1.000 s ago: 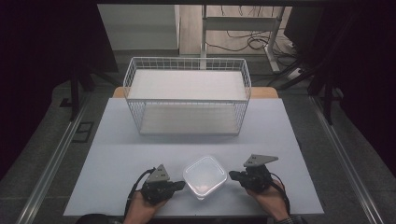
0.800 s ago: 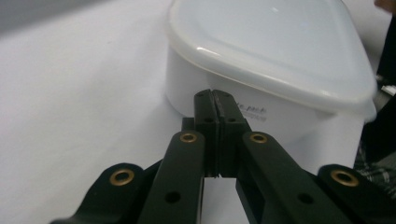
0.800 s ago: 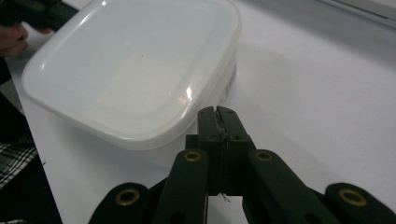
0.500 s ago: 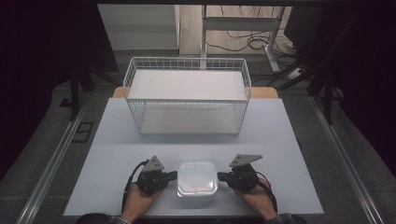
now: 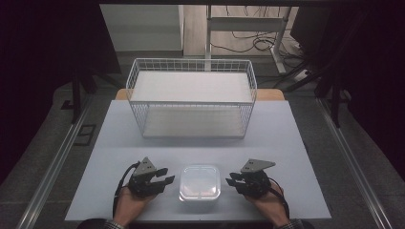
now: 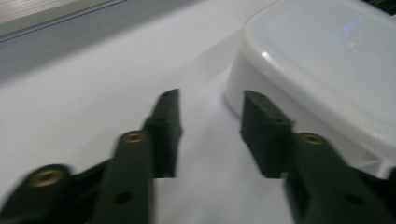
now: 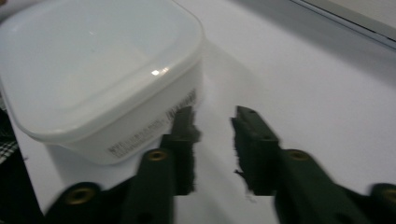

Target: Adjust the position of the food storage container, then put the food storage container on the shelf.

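Pale bench (image 5: 143, 138) lies under your work: left tongs (image 5: 165, 178) and right tongs (image 5: 230, 180) have just been opening, both released with nothing between them, flanking the lidded plastic container (image 5: 199, 182) at the near edge. Beyond stands the wire basket (image 5: 191, 95). An uneven two-sided squeeze could skid or tip the container.

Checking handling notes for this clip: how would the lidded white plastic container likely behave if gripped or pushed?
The container looks thin-walled and translucent, so probably light and slightly flexible. Its glossy lid and rounded corners suggest the jaws could slip. Low and broad on the table, it would likely slide rather than tip.
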`<state>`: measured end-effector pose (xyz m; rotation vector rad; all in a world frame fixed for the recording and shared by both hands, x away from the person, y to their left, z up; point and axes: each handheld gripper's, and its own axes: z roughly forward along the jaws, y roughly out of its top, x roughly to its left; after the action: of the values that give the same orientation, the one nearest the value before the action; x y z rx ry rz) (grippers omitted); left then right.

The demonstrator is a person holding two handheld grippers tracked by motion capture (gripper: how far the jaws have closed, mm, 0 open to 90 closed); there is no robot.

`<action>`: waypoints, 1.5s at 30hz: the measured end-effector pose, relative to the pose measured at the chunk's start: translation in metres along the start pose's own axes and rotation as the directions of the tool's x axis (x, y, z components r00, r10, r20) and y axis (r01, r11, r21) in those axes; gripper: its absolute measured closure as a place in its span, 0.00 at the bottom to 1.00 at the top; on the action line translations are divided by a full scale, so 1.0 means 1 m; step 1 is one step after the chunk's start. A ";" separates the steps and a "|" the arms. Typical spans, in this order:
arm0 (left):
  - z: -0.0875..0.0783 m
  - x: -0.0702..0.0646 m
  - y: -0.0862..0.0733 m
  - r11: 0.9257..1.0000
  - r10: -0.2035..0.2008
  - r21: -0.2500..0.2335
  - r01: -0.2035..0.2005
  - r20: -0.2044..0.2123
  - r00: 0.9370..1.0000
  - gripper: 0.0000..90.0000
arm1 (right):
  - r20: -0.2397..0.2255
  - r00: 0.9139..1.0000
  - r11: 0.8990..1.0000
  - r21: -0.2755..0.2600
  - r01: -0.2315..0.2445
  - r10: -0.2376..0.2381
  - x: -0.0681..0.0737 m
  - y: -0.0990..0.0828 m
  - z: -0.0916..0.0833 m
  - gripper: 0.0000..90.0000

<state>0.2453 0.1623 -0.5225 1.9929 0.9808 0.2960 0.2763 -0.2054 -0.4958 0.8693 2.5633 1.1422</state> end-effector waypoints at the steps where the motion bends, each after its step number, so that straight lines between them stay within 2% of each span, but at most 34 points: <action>1: -0.001 0.001 -0.002 1.000 0.008 0.000 -0.008 -0.006 1.000 0.48 | 0.009 1.000 1.000 0.004 0.001 -0.001 -0.001 -0.001 0.000 0.64; 3: -0.002 0.001 -0.004 1.000 0.017 0.000 -0.017 -0.005 1.000 0.35 | 0.032 0.999 1.000 0.008 0.011 -0.011 -0.003 -0.004 0.000 0.54; 6: -0.003 0.000 -0.005 1.000 0.024 -0.009 -0.024 0.010 1.000 0.22 | 0.040 0.999 1.000 0.006 0.005 -0.006 -0.005 -0.007 0.000 0.41; 8: -0.003 0.000 -0.006 1.000 0.030 -0.007 -0.030 0.013 0.999 0.15 | 0.035 0.999 1.000 -0.015 -0.020 0.020 -0.007 -0.006 -0.001 0.31; 12: -0.005 0.001 -0.006 0.999 0.015 -0.036 -0.013 0.037 0.999 0.12 | 0.026 0.999 0.999 -0.034 -0.035 0.036 -0.008 -0.004 -0.004 0.23; 16: -0.007 0.002 -0.006 0.997 0.031 -0.067 -0.028 0.044 0.999 0.08 | 0.021 0.998 0.997 -0.050 -0.050 0.051 -0.007 0.000 -0.008 0.17; 19: -0.008 0.001 -0.003 0.996 0.047 -0.083 -0.044 0.040 0.998 0.07 | 0.009 0.997 0.995 -0.050 -0.082 0.082 -0.007 0.004 -0.013 0.17; 21: -0.011 -0.001 0.000 0.995 0.041 -0.097 -0.035 0.052 0.998 0.06 | -0.007 0.994 0.993 -0.044 -0.106 0.105 -0.006 0.007 -0.016 0.17; 26: -0.014 -0.007 0.012 0.995 0.013 -0.105 -0.004 0.090 0.996 0.05 | -0.032 0.996 0.995 -0.054 -0.089 0.088 0.001 0.016 -0.020 0.19; 30: -0.009 -0.015 0.019 0.995 0.022 -0.098 -0.009 0.133 0.991 0.03 | -0.069 0.996 0.994 -0.083 -0.068 0.063 0.010 0.024 -0.019 0.20; 34: 0.001 -0.024 0.026 0.997 0.033 -0.078 -0.020 0.163 0.986 0.04 | -0.118 0.992 0.994 -0.083 -0.064 0.054 0.018 0.028 -0.012 0.20; 38: 0.014 -0.031 0.027 0.999 0.038 -0.039 -0.031 0.184 0.982 0.06 | -0.145 0.988 0.997 -0.056 -0.060 0.052 0.024 0.028 -0.001 0.17; 40: 0.021 -0.033 0.024 0.999 0.051 -0.004 -0.051 0.182 0.982 0.06 | -0.154 0.987 0.998 -0.036 -0.059 0.053 0.025 0.027 0.004 0.16; 43: 0.024 -0.033 0.023 1.000 0.030 -0.002 -0.030 0.222 0.975 0.07 | -0.165 0.984 0.998 -0.007 -0.066 0.064 0.027 0.025 0.012 0.15; 44: 0.023 -0.034 0.022 1.000 0.026 0.003 -0.027 0.243 0.970 0.10 | -0.176 0.982 0.998 0.017 -0.068 0.070 0.028 0.023 0.018 0.15; 45: 0.023 -0.034 0.022 1.000 0.026 0.003 -0.027 0.243 0.970 0.10 | -0.176 0.982 0.998 0.017 -0.068 0.070 0.028 0.023 0.018 0.15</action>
<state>0.2467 0.1160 -0.5136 1.9936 0.8007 0.0604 0.2703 -0.1657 -0.4896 0.9033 2.7011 1.2799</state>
